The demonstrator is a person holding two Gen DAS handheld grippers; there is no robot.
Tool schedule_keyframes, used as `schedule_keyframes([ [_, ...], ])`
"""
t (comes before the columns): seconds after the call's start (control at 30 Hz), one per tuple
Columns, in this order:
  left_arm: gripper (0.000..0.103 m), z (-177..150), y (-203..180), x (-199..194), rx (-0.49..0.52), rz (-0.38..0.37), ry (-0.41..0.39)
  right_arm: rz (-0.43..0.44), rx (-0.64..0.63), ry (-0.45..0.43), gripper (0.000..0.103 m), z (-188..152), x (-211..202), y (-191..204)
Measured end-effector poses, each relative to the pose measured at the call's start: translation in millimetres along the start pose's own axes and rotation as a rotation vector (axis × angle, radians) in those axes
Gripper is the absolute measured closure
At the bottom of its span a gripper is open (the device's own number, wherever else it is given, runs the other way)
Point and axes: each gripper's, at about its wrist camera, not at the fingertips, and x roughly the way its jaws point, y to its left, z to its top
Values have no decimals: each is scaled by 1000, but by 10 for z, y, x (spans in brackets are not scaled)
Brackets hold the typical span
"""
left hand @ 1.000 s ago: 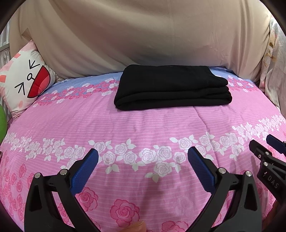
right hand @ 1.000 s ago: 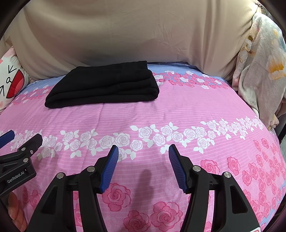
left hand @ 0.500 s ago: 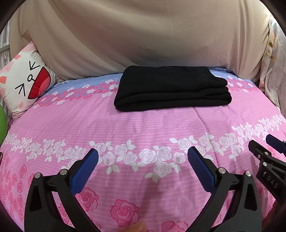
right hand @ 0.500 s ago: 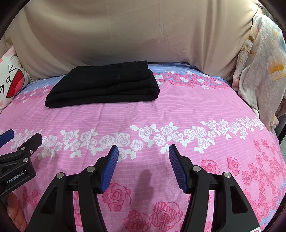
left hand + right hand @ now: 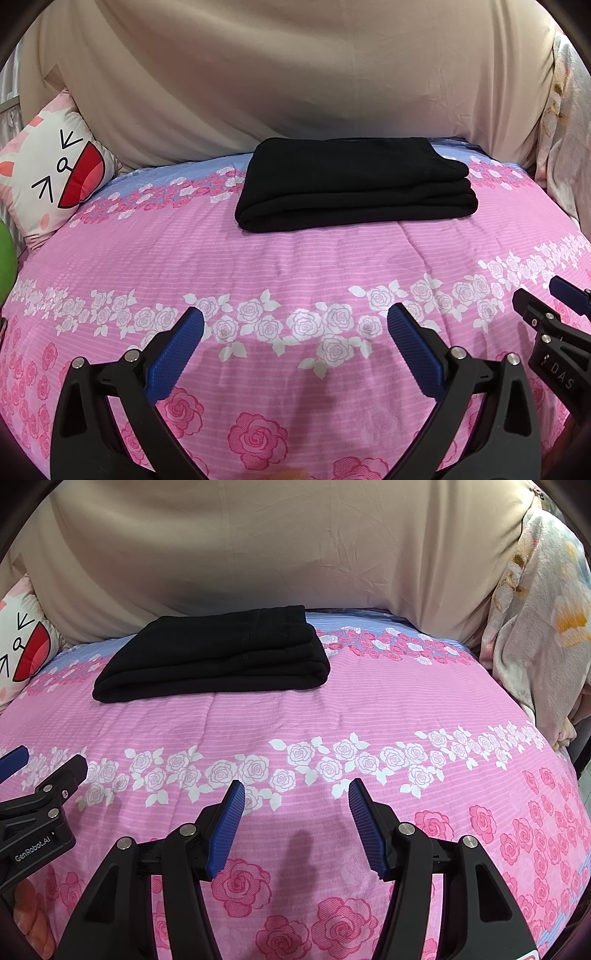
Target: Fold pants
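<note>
Hidden or cut off: both views show only the fronts of the grippers; the hands holding them are out of frame, save a sliver of skin at the lower left edge of the right wrist view, too blurred to read. The bed's (image 5: 295,266) edges run out of the picture on all sides. A cartoon pillow (image 5: 55,177) at far left is partly cropped; a green shape at the left rim of the left view cannot be identified. A floral blanket (image 5: 535,627) at far right is cut by the lens edge. A beige sheet (image 5: 277,542) covers everything behind the bed.

Pants (image 5: 354,188): black, folded into a flat stack of layers, lying on the pink rose-print cover at the far side of the bed, just in front of the beige sheet. How many folds is hard to make out; the fabric is too dark.

Left gripper (image 5: 295,321): blue pads spread wide, nothing between them, hanging over the near part of the cover, well apart from the pants.

Right gripper (image 5: 296,795): jaws parted, narrower than the left, also empty, over the near cover, beside the left gripper. The pants lie ahead of it and to its left, untouched.
</note>
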Motion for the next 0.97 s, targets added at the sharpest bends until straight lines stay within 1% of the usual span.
schedule_keyframes([
  [0.4, 6, 24, -6, -5, 21, 9, -5, -1, -1, 0, 45, -1, 3, 4],
  [0.6, 6, 17, -6, -24, 19, -10, -22, -1, -1, 1, 45, -1, 5, 3],
  [0.77, 6, 16, -16, -4, 16, 6, -16, -2, 1, 0, 45, -1, 1, 9],
  [0.8, 8, 15, -18, 19, 13, 16, -5, -2, 0, 0, 43, 0, 4, 11],
  [0.87, 12, 12, -27, 32, 16, 13, -4, -2, -1, -2, 41, 0, 2, 9],
  [0.97, 12, 4, -46, 42, 21, 22, -2, -2, -3, -2, 41, -2, 4, 6],
])
